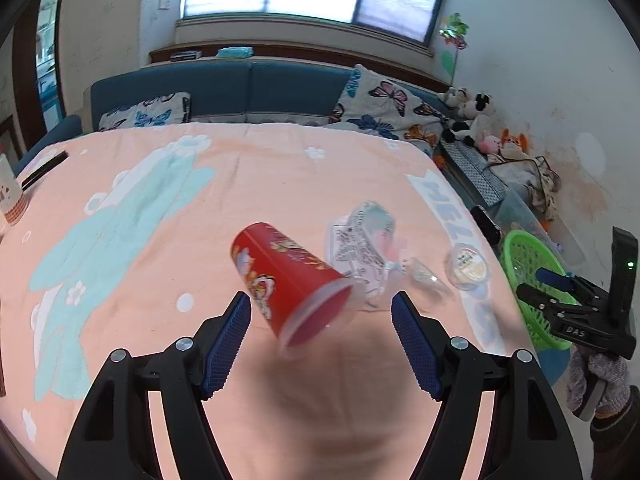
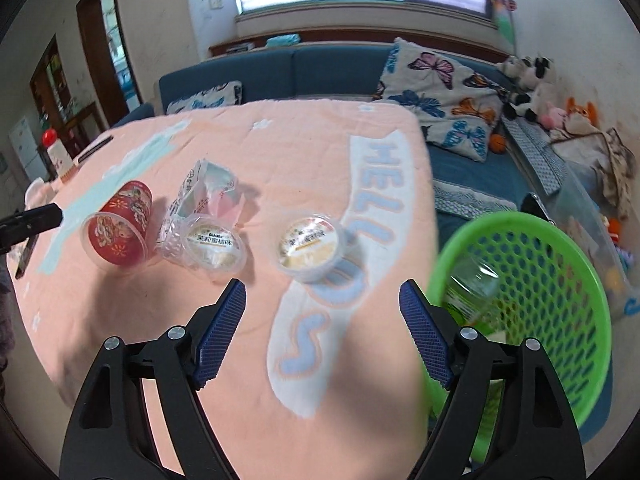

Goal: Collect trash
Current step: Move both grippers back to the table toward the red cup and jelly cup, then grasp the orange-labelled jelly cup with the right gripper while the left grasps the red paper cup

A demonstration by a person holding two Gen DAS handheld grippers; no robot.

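Bottle (image 2: 474, 286) inside green basket (image 2: 560, 240) shows only partly, blurred behind mesh.

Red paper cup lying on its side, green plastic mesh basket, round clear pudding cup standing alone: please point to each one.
Red paper cup (image 1: 288, 276), left wrist view, on its side wall.
Green plastic mesh basket (image 2: 560, 280), right wrist view, on its inner mesh wall.
Round clear pudding cup (image 2: 310, 248), right wrist view, on its lid.

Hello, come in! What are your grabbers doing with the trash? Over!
Left gripper open at red cup. Right gripper open near pudding cup. Green basket beside table. Nothing blocking.
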